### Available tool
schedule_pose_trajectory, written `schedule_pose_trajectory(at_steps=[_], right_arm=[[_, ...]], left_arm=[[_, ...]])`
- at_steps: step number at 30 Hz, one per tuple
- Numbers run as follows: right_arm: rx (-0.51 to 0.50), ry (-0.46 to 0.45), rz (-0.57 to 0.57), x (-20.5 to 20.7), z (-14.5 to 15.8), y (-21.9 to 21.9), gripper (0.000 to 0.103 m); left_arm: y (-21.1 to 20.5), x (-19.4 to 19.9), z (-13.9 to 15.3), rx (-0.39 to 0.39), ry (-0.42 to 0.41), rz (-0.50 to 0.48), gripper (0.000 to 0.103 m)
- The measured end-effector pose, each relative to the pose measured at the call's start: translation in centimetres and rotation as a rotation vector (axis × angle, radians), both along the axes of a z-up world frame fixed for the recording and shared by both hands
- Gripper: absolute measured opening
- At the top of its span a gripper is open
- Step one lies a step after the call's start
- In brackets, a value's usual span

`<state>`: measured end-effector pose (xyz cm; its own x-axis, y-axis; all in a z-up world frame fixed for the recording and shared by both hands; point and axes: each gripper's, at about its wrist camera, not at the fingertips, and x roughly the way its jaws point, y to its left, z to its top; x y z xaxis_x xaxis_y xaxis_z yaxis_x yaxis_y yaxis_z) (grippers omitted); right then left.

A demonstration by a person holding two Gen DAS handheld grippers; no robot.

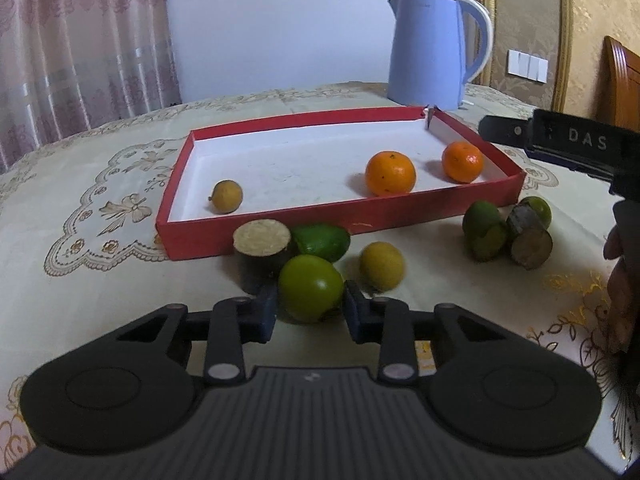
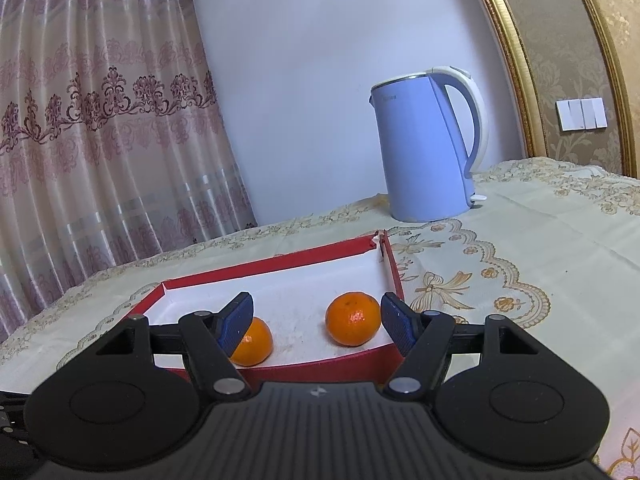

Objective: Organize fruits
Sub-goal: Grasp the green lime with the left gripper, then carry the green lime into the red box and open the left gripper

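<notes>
A shallow red tray with a white floor lies on the tablecloth. It holds two oranges and a small yellow-brown fruit. In front of the tray, my left gripper is shut on a round green fruit, one blue pad on each side. Beside that fruit lie a cut brown stalk piece, another green fruit and a yellow fruit. My right gripper is open and empty at the tray's near right corner. The nearer orange lies beyond its fingers.
A blue kettle stands behind the tray. To the tray's front right lies a cluster of green fruits and dark stalk pieces. A hand shows at the right edge. A curtain and wall bound the table's far side.
</notes>
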<state>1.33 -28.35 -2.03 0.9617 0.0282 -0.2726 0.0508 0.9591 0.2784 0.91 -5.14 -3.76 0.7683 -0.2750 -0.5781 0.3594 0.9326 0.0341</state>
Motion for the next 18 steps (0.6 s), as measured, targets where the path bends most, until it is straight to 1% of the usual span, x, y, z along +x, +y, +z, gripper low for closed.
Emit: schedule_pose_trajectory(at_steps=[6,11,14,18], right_arm=[[0.006,0.006,0.004,0.1,-0.1,0.0,0.07],[0.005,0.007,0.003,0.1,-0.2,0.0,0.07],[0.005,0.006,-0.001,0.0,-0.3,0.1,0.07],[0.003,0.006,-0.008,0.0,-0.3,0.1,0.07]], left_arm=[[0.6,-0.7,0.5,-0.003,-0.013,0.045,0.031],[0.7,-1.6,1.7,0.026,-0.071,0.091,0.031],[0.9,-1.5,2.5,0.034,-0.102,0.12,0.031],[1.0,-1.2,3.8,0.052,-0.163,0.166,0.031]])
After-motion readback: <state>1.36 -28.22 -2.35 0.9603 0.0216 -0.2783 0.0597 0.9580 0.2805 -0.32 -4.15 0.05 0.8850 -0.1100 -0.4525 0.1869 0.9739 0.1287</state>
